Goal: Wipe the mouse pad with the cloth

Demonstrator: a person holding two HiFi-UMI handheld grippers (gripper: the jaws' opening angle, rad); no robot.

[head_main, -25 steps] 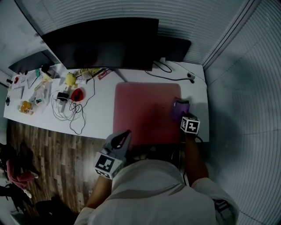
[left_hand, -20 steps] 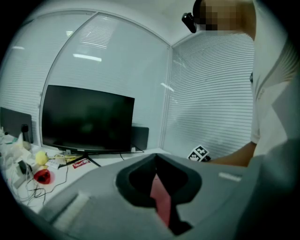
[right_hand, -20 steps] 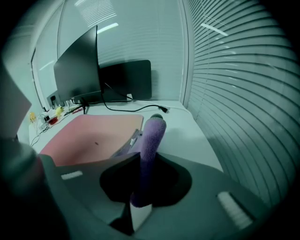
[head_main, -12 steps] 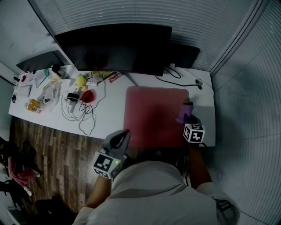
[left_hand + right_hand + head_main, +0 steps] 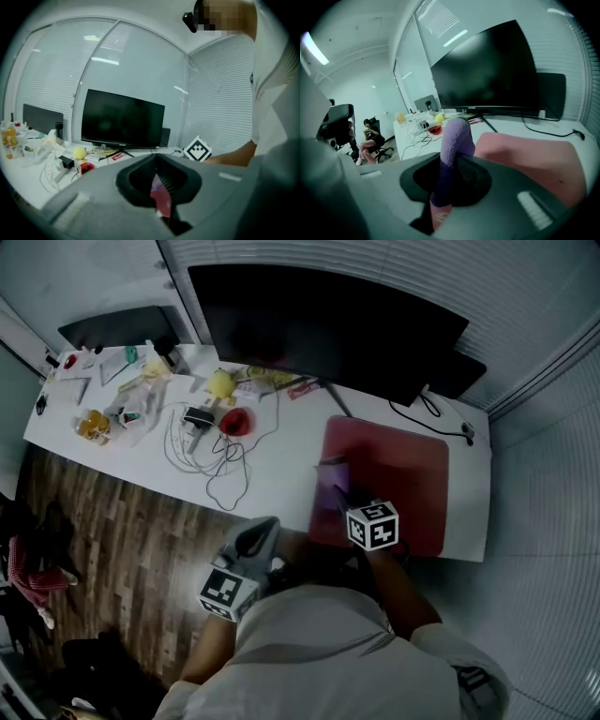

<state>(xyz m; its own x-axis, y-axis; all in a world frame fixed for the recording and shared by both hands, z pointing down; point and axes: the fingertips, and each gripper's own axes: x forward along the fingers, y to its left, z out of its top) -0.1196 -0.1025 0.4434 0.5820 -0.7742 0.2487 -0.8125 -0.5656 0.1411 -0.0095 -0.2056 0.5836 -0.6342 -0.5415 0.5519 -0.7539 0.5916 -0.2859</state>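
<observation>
A dark red mouse pad (image 5: 398,474) lies on the white desk (image 5: 272,474) in front of the monitor. My right gripper (image 5: 339,498) is shut on a purple cloth (image 5: 331,482), which rests at the pad's left edge. In the right gripper view the cloth (image 5: 454,140) stands up from between the jaws, with the pad (image 5: 534,159) spread to its right. My left gripper (image 5: 262,532) hangs off the desk's near edge, above the wooden floor. Its jaws meet with nothing between them in the left gripper view (image 5: 155,158).
A wide black monitor (image 5: 319,329) stands at the back of the desk. Tangled white cables (image 5: 197,451), a red object (image 5: 236,421), a yellow ball (image 5: 220,382) and small clutter lie left of the pad. A person (image 5: 370,136) sits far off.
My right gripper has carried the cloth from the pad's right edge across to its left edge. The head view has swung right. The left gripper has stayed in place.
</observation>
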